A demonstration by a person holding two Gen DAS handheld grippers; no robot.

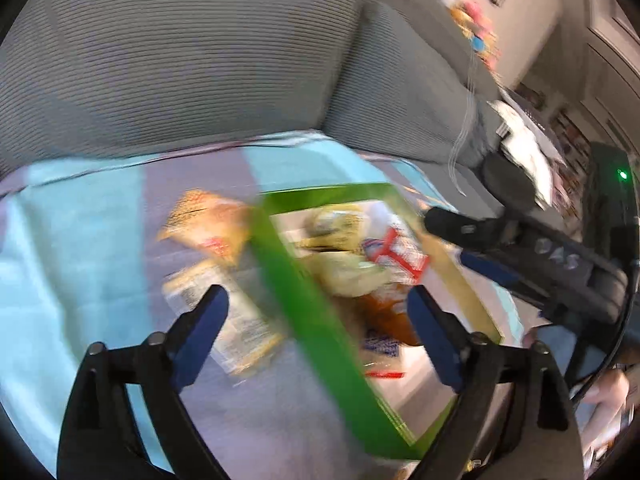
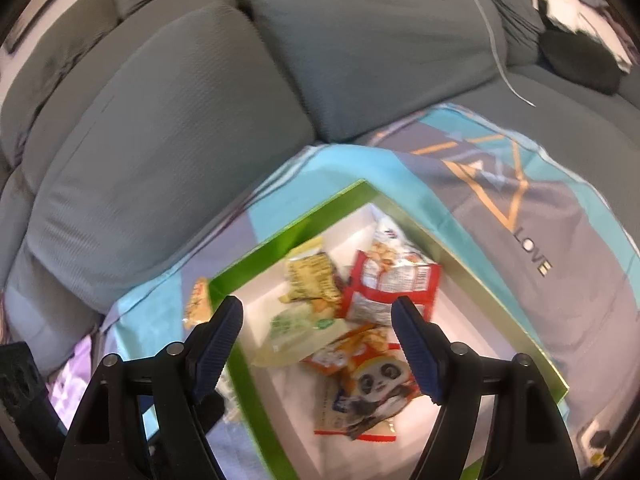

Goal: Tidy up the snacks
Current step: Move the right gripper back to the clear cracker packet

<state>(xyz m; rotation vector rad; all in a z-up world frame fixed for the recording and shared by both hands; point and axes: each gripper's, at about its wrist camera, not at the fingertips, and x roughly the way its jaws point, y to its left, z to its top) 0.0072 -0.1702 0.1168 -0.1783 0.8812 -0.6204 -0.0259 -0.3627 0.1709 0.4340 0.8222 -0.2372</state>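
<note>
Both the left gripper and right gripper gape empty over a glossy green-rimmed rectangular cardboard box of crinkly, seemingly foil snack packets; grey ribbed sofa cushions at 12 o'clock.

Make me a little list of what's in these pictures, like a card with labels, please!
Place: grey sofa covered by a blue and grey cloth
Box: green box with a white inside, open on top
In the box: panda packet, red packet, yellow packet, pale green packet
Outside the box: orange packet and a pale packet on the cloth
Left tongs: open, holding nothing, above the box's edge
Right tongs: open, holding nothing, above the box
</note>
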